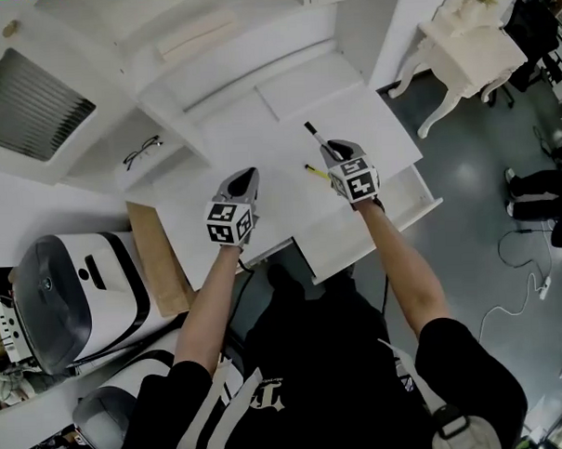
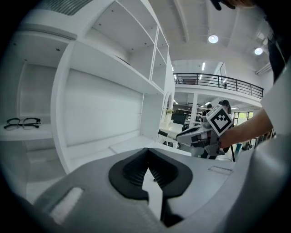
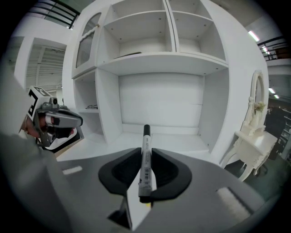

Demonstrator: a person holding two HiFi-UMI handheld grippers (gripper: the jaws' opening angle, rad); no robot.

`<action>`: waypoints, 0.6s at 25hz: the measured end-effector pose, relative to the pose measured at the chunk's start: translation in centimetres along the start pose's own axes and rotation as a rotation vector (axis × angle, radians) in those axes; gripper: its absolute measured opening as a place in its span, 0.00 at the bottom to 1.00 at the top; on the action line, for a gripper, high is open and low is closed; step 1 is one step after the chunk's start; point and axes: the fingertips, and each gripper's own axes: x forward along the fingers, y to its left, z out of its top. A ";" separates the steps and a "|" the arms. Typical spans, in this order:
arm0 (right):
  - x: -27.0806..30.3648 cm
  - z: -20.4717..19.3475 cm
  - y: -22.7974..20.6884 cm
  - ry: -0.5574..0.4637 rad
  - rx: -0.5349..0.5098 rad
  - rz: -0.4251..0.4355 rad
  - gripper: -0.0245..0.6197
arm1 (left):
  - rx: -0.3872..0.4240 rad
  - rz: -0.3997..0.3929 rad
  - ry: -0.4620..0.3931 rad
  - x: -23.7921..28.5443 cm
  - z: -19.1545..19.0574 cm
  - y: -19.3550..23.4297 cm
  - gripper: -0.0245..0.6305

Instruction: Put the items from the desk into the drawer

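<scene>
My right gripper point(image 1: 332, 150) is shut on a grey marker point(image 3: 145, 157) with a black cap. The marker point(image 1: 312, 132) sticks out ahead of the jaws, above the white desk point(image 1: 259, 136). A small yellow item point(image 1: 314, 169) lies on the desk just under this gripper. To the left, my left gripper point(image 1: 249, 174) hovers over the desk with its jaws together and nothing between them point(image 2: 148, 152). The open drawer point(image 1: 419, 190) juts out below the desk's right front edge. Black glasses point(image 1: 141, 152) point(image 2: 22, 122) rest on a low shelf at the left.
White shelving point(image 3: 159, 59) rises behind the desk. A brown board point(image 1: 162, 257) and a white and grey appliance point(image 1: 70, 293) stand at the left. An ornate white side table point(image 1: 468, 43) stands at the far right, with cables point(image 1: 526, 292) on the grey floor.
</scene>
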 end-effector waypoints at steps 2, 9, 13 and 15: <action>-1.2 0.6 -1.2 -0.027 -0.005 -0.010 0.15 | 0.007 -0.004 -0.008 0.4 0.7 -1.0 0.04; -5.1 1.8 -4.4 -0.086 -0.002 -0.035 0.15 | 0.037 -0.021 -0.004 2.5 1.9 -4.5 0.04; -6.9 1.7 -6.0 -0.106 0.007 -0.052 0.15 | 0.055 -0.047 -0.008 3.7 2.7 -6.3 0.04; -7.8 1.6 -6.7 -0.113 0.014 -0.062 0.15 | 0.066 -0.061 -0.006 4.4 2.9 -7.1 0.04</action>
